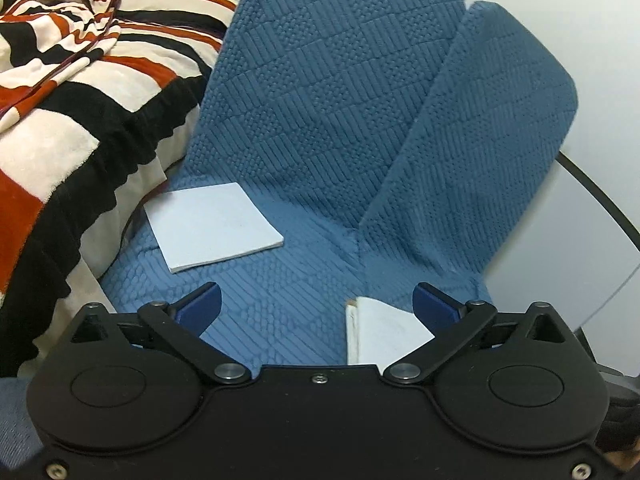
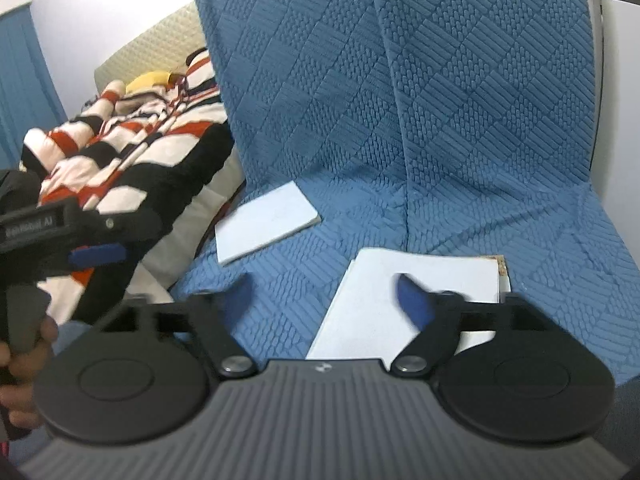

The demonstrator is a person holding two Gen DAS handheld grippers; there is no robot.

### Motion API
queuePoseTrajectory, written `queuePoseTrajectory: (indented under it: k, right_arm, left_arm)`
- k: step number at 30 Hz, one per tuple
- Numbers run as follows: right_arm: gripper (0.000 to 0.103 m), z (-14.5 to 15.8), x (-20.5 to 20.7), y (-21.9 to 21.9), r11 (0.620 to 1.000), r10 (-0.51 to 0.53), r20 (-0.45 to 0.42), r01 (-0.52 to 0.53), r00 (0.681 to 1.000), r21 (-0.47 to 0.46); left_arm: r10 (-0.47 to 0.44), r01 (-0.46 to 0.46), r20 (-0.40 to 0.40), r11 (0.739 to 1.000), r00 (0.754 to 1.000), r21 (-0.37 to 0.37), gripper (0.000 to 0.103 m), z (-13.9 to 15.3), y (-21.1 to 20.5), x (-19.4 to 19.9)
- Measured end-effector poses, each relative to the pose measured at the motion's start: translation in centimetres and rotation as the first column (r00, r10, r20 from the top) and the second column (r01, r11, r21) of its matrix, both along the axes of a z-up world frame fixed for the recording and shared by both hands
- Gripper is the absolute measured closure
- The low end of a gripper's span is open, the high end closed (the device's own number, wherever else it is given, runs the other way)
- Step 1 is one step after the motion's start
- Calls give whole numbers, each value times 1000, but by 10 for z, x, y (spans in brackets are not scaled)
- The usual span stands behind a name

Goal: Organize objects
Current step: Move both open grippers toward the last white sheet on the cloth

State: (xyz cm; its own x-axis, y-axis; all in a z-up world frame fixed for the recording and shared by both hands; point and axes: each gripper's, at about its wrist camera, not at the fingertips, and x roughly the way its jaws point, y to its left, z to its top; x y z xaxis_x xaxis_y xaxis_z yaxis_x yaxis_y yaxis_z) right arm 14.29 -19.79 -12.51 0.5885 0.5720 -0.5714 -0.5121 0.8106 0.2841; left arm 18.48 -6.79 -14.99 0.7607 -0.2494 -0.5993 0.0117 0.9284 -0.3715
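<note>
Two white books (image 1: 214,226) (image 2: 404,300) on the blue seat cover (image 1: 320,120), both claws (image 1: 316,304) (image 2: 324,292) wide apart, empty

We list a blue chair cover (image 1: 328,92) of quilted fabric, embossed in chequered blocks of ribs and dots; two pale blue-white square booklets (image 1: 214,226) (image 2: 404,300), the nearer with a browned edge; a fleece blanket (image 1: 60,92) striped black, cream and rust-red; black grippers with navy blue fingertips (image 1: 202,306) (image 2: 412,300).
</note>
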Motion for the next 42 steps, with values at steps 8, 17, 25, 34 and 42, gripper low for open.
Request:
queuePoseTrajectory:
  k: [8,17,25,34,42]
  right_arm:
    - [15,-16,33,17,999,12,-14,-12,1000,-31]
    - [15,-30,75,39,1000,11,-48,-12,999,-17]
    - [15,-44,115,69,999,38,-82,-39,996,-11]
    - [21,-61,151,107,995,100,-105,-101,990,-8]
    - [33,-90,193,133,990,137,-236,-128,962,50]
  left_arm:
    - [10,-9,-27,1000,1000,29,1,-33,6,37]
    - [91,-89,-78,996,993,32,1,-69,22,80]
    - [161,-154,-125,986,979,67,1,-95,37,122]
    - [202,-184,-185,977,962,109,1,-118,48,153]
    - [238,-219,-262,970,935,102,12,-136,62,173]
